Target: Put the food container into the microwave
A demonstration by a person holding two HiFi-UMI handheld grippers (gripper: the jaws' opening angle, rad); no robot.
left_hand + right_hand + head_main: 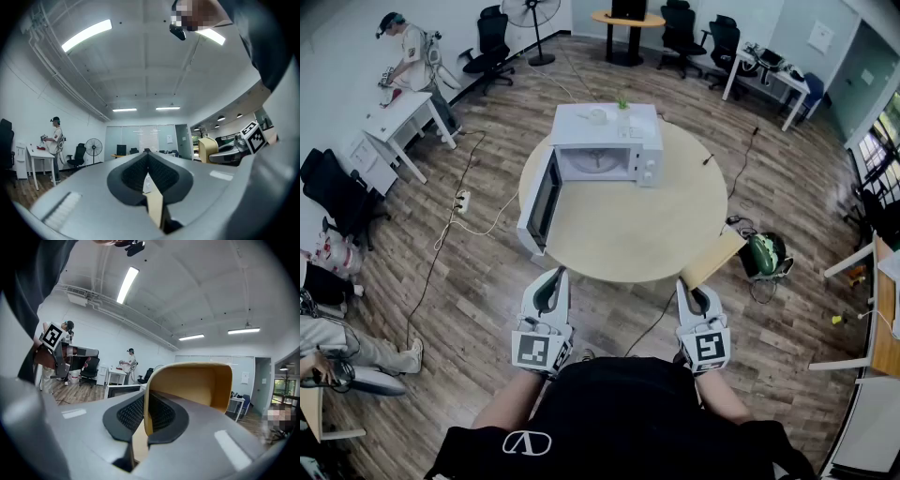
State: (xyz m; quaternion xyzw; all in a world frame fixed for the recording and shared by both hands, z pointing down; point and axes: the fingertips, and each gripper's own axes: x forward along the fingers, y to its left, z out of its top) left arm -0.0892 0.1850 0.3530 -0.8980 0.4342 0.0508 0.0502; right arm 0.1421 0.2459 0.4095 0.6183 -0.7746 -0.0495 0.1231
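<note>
An open-topped tan food container (712,260) is held at the round table's near right edge, with my right gripper (697,292) shut on its near wall. In the right gripper view the container (197,385) rises straight from between the jaws. A white microwave (605,141) stands at the far side of the round wooden table (628,234), and its door (542,202) hangs wide open to the left. My left gripper (550,284) hovers before the table's near left edge, shut and holding nothing. The microwave's cavity looks empty.
A green bag (764,255) lies on the floor right of the table. Cables and a power strip (461,200) run on the floor to the left. A person (408,56) stands at a white desk (398,117) far left. Office chairs and a fan (532,14) line the back.
</note>
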